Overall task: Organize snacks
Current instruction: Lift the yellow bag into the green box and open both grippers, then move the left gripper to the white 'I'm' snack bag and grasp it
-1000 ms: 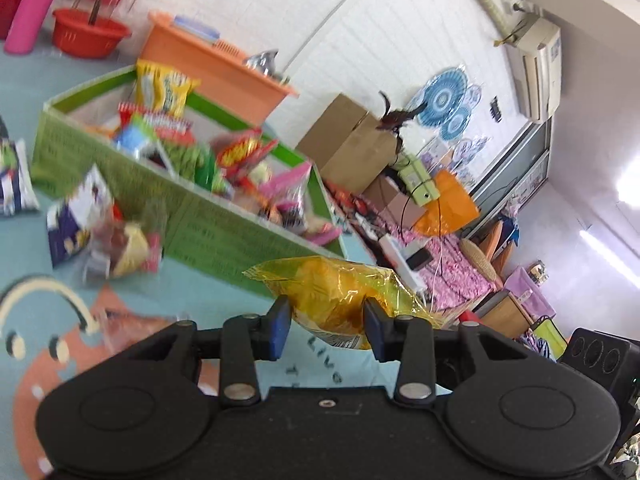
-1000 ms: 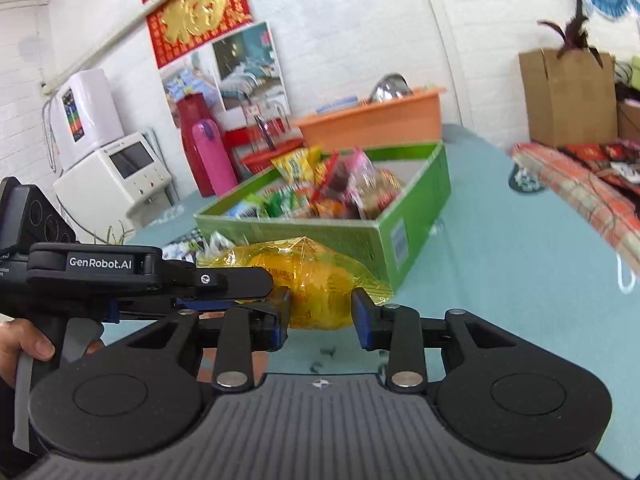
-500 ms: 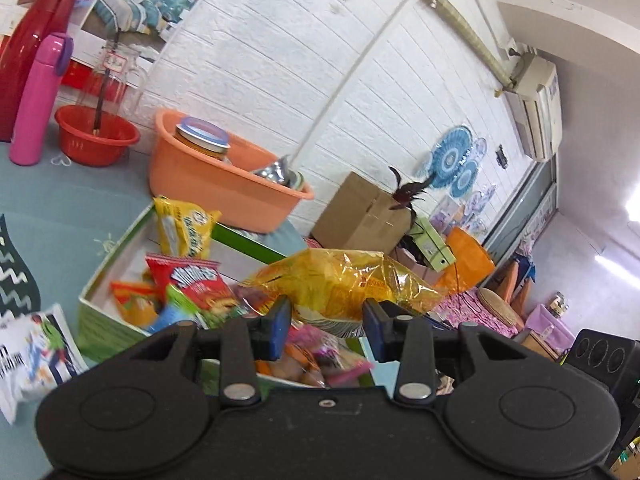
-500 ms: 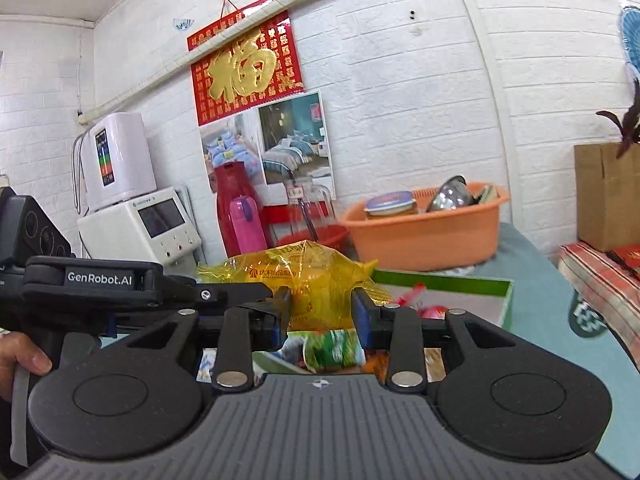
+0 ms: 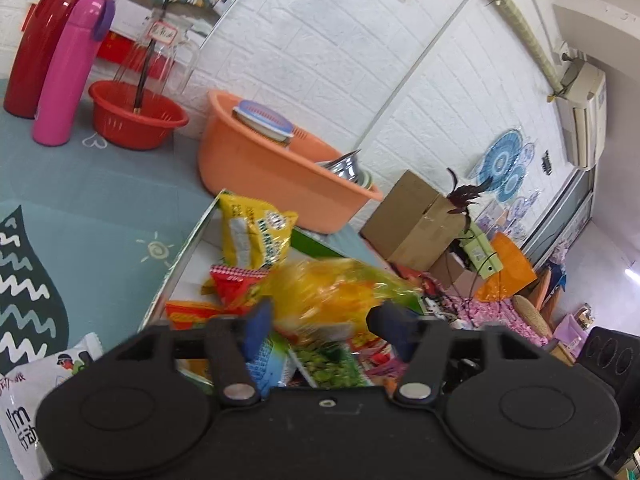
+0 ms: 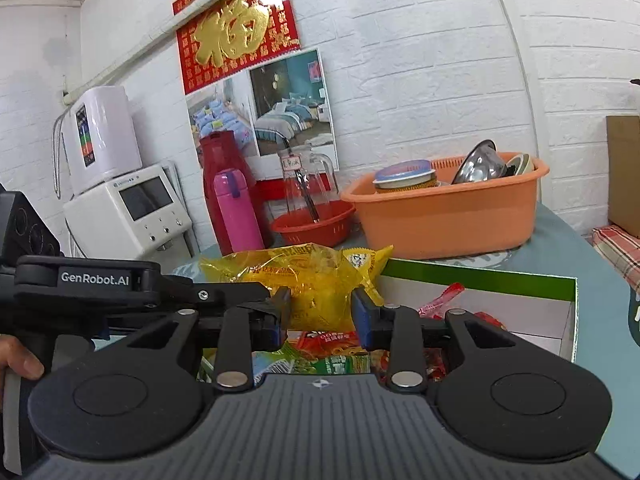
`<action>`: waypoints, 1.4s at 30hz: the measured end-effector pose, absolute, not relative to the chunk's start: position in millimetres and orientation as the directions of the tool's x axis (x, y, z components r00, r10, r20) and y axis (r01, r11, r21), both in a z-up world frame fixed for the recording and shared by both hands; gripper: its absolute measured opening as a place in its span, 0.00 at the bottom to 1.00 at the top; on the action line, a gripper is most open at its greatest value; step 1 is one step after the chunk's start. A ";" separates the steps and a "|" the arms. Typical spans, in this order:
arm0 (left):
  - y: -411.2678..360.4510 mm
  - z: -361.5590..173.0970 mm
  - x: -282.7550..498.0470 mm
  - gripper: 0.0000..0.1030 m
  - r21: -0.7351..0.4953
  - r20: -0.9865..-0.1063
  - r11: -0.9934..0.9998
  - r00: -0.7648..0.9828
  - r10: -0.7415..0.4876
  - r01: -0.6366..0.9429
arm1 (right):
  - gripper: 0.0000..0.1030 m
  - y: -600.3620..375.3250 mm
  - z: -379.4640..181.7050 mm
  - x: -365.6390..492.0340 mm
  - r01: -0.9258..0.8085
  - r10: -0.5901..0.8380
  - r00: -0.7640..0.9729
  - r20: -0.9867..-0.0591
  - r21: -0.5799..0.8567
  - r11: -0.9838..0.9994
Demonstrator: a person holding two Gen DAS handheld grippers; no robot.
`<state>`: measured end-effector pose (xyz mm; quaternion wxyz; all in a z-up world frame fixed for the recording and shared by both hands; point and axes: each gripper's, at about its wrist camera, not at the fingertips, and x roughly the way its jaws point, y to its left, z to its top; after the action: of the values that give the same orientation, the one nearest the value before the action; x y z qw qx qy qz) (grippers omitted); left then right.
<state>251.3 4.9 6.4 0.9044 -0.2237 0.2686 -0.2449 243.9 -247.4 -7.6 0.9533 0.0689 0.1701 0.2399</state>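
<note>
Yellow bag [image 6: 308,280] hangs over my green box [image 6: 480,276]; my left gripper [image 5: 320,316] is spread wide, my right gripper [image 6: 320,312] pinches the bag.

yellow snack bag [image 6: 316,280] — above green box [image 6: 480,276]

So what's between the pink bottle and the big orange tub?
In both wrist views, a red basket sits between the pink bottle and the orange tub, with a clear glass pitcher in it.

place: likely home | cues: thermos [image 6: 236,212], dish basin [image 6: 444,220], air conditioner [image 5: 582,116]
</note>
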 end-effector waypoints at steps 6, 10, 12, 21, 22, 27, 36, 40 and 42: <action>11.7 7.8 243.8 1.00 -0.523 -0.385 0.799 0.754 -0.532 0.298 | 1.00 -240.2 -14.8 233.8 -0.403 0.410 0.864 -0.293 0.088 0.911; 14.3 23.8 225.7 1.00 -0.510 -0.361 0.802 0.769 -0.528 0.311 | 1.00 -246.5 -4.7 224.1 -0.406 0.425 0.861 -0.279 0.125 0.905; 15.9 33.0 211.1 1.00 -0.502 -0.342 0.803 0.779 -0.526 0.321 | 1.00 -249.6 2.5 212.8 -0.415 0.436 0.863 -0.255 0.134 0.900; 26.8 47.2 134.8 1.00 -0.475 -0.303 0.820 0.816 -0.493 0.319 | 1.00 -252.0 18.2 149.0 -0.464 0.478 0.850 -0.222 0.115 0.878; 28.3 44.8 127.3 1.00 -0.474 -0.306 0.822 0.816 -0.490 0.315 | 1.00 -252.3 17.5 142.4 -0.469 0.484 0.847 -0.222 0.117 0.875; 37.9 27.2 97.6 1.00 -0.463 -0.346 0.844 0.820 -0.455 0.273 | 1.00 -248.2 9.8 121.3 -0.485 0.502 0.826 -0.256 0.129 0.865; 77.3 6.5 104.2 1.00 -0.460 -0.397 0.874 0.846 -0.357 0.153 | 1.00 -225.6 -13.1 114.0 -0.526 0.543 0.762 -0.351 0.153 0.837; 98.9 4.0 140.4 1.00 -0.469 -0.389 0.871 0.851 -0.353 0.148 | 1.00 -218.2 -14.8 112.5 -0.539 0.553 0.752 -0.360 0.148 0.829; 107.1 1.0 161.6 1.00 -0.480 -0.389 0.859 0.835 -0.390 0.178 | 1.00 -216.0 -15.8 113.5 -0.537 0.549 0.751 -0.367 0.144 0.831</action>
<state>161.6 107.1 1.0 0.9328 -0.2173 0.2441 -0.1521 113.5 -216.0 -15.8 0.9356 0.0146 0.2009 0.2901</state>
